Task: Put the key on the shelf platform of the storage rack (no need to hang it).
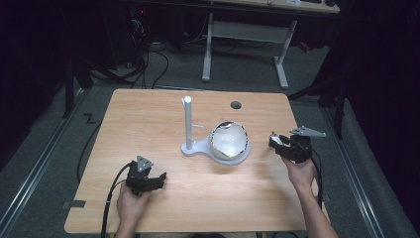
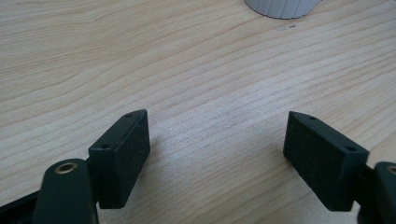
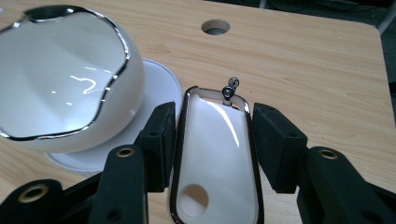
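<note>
Between the two black jaws of my right gripper (image 3: 212, 140) sits a glossy white oblong piece with a dark chrome rim (image 3: 215, 158), clamped by its long sides; it has a round hole near my end and a small metal ring at its far tip. Just left of that gripper and a little ahead rests a shiny white egg-shaped bowl with a wavy chrome edge (image 3: 60, 79), seated on the round white base of a stand (image 3: 161, 86). From the high view, the stand's slim white upright post (image 1: 188, 121) rises beyond the bowl, farther from my right gripper (image 1: 277, 142). Ahead of the held piece, a round hole in the light wooden tabletop (image 3: 215, 26) lies well apart. My left gripper (image 1: 157, 181) rests low over bare wood near my edge of the table (image 2: 196, 70), jaws spread wide with nothing between them, well apart from the stand.
</note>
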{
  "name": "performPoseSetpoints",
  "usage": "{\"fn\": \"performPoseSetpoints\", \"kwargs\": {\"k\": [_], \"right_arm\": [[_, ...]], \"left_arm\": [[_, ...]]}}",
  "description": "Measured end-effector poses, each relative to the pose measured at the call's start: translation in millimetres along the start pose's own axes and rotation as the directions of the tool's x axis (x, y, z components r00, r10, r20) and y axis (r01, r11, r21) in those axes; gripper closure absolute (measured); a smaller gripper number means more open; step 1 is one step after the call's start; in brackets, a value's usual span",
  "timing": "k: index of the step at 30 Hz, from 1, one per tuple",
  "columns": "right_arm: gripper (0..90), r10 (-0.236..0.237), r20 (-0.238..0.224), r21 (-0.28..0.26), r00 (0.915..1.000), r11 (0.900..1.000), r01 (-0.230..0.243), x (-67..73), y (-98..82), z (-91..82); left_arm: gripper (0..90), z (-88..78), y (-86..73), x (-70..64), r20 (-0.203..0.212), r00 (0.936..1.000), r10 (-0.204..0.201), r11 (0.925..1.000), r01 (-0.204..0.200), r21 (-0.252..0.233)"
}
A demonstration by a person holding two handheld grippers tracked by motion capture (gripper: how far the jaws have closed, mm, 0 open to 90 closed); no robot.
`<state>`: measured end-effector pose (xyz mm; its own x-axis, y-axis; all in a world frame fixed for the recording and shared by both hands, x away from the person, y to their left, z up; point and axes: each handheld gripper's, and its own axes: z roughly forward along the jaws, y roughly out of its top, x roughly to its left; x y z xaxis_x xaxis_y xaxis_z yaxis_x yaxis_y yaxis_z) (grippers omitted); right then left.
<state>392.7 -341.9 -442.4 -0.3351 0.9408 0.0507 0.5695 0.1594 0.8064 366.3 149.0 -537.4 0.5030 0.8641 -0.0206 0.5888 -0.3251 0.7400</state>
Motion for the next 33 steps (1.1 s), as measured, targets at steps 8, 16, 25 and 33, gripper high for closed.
{"fn": "performPoseSetpoints", "kwargs": {"k": [8, 16, 25, 33], "right_arm": [[51.9, 0.004, -0.045, -0.031, 0.999, 1.0, -0.006, 5.1, 1.6, -12.9], [51.9, -0.016, -0.086, -0.066, 0.9962, 0.998, 0.01, 12.5, 5.9, -29.4], [51.9, -0.017, -0.173, -0.107, 0.9848, 0.994, -0.002, 22.7, 17.1, -44.2], [51.9, -0.057, -0.218, -0.12, 0.9743, 0.992, 0.031, 37.8, 32.1, -49.3]], "left_arm": [[23.1, 0.0, 0.0, 0.0, -0.001, 1.0, 0.001, 1.0, -0.001, 0.001], [23.1, 0.0, 0.0, -0.2, -0.001, 1.0, 0.001, 1.0, -0.001, 0.0], [23.1, 0.0, 0.0, -0.1, -0.001, 1.0, 0.002, 1.0, -0.002, 0.001], [23.1, 0.0, 0.0, -0.1, -0.001, 1.0, 0.001, 1.0, -0.001, 0.0]]}}
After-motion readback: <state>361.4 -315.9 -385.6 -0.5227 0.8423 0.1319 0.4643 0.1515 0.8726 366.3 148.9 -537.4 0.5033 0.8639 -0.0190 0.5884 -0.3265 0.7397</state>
